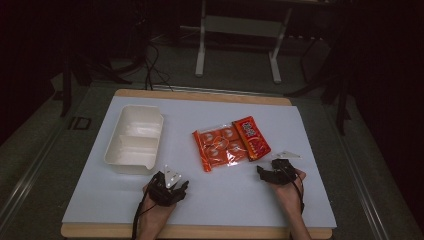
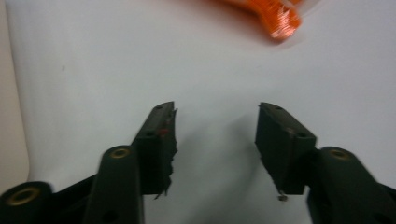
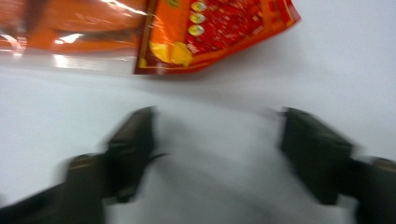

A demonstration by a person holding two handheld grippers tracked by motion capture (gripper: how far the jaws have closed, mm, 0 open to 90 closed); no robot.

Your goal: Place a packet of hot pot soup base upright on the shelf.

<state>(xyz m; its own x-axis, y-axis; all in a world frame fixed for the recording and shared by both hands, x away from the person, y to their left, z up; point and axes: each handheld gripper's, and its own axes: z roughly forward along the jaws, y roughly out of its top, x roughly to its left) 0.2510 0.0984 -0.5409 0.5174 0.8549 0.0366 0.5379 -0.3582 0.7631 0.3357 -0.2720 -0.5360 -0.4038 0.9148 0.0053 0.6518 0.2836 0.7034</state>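
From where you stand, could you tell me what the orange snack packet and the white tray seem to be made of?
The snack packet looks like thin glossy plastic film: bright glare streaks and a clear edge in the right gripper view. The white tray seems matte foam or moulded pulp, with soft rounded walls and no shine; which of the two I cannot tell.

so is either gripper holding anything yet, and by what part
Nothing is held. The left gripper and right gripper both stand open over the bare white table, short of the orange and clear plastic snack packet.
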